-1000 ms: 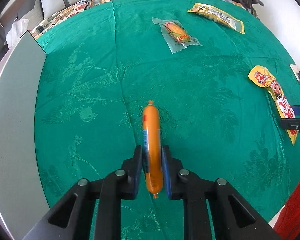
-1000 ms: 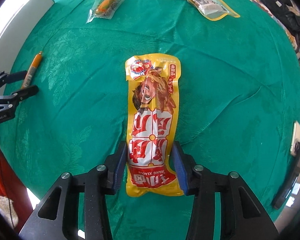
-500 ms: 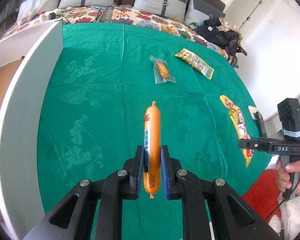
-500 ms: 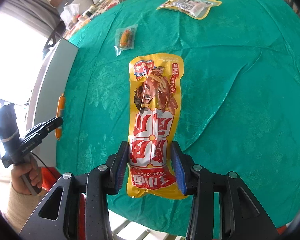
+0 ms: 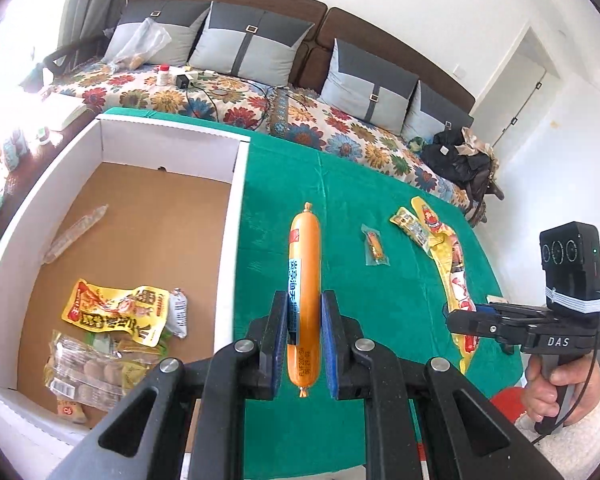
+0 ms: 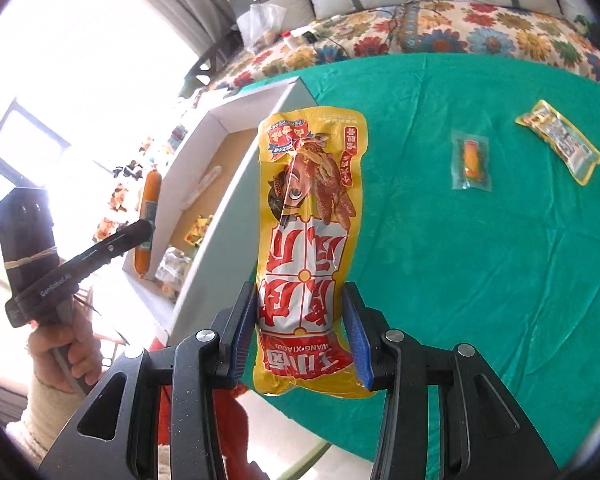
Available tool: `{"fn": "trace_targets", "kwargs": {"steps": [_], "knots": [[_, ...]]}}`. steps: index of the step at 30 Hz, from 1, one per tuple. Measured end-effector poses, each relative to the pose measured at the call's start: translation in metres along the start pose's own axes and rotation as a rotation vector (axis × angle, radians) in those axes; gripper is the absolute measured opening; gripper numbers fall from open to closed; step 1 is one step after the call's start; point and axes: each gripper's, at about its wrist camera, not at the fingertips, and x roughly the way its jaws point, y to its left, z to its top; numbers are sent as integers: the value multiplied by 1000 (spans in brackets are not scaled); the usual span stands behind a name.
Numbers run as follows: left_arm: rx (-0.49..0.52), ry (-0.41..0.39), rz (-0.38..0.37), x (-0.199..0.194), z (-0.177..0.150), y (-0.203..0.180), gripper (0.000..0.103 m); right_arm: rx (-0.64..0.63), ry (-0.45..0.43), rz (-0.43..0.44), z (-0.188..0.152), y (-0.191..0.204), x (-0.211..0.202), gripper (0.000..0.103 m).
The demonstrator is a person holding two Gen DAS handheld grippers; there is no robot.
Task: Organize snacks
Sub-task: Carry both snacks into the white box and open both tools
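Note:
My left gripper [image 5: 304, 338] is shut on an orange sausage [image 5: 305, 280], held in the air over the green tablecloth just right of the white cardboard box [image 5: 236, 216]. The same sausage [image 6: 148, 216] shows in the right wrist view, in front of the box [image 6: 220, 220]. My right gripper [image 6: 300, 340] is shut on a long yellow-and-red snack packet [image 6: 310, 240], lifted above the table near the box's right wall. That packet [image 5: 452, 268] and the right gripper [image 5: 466, 322] also appear at the right of the left wrist view.
Inside the box lie a yellow packet [image 5: 116, 312], a clear bag of round snacks [image 5: 92, 372] and a clear tube [image 5: 76, 234]. On the green cloth [image 6: 480, 260] remain a small clear-wrapped snack [image 6: 471, 166] and a yellow-edged packet [image 6: 560, 140]. A floral sofa [image 5: 340, 136] stands behind.
Both grippers have risen off the cloth with their snacks and swung toward the box, whose inside has come into the left wrist view.

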Motion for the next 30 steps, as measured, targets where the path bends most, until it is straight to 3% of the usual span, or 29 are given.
{"fn": "trace_targets", "kwargs": {"steps": [6, 11, 13, 14, 15, 16, 23, 30], "knots": [[-88, -20, 118, -27, -3, 77, 16, -113, 12, 117, 36, 101, 44, 45], [-138, -16, 262, -30, -20, 127, 16, -141, 33, 161, 45, 148, 96, 46], [-165, -2, 356, -24, -29, 144, 31, -123, 32, 158, 47, 152, 121, 52], [-184, 9, 384, -20, -34, 152, 63, -104, 28, 142, 47, 151, 131, 57], [-205, 10, 405, -17, -39, 159, 90, -88, 26, 120, 48, 149, 139, 69], [-220, -6, 416, -18, -44, 163, 93, -77, 26, 100, 48, 146, 145, 72], [-224, -15, 391, -4, -52, 155, 93, -53, 25, 23, 42, 100, 134, 73], [-98, -32, 329, 13, -31, 79, 94, -44, -62, -100, 39, 47, 88, 73]]}}
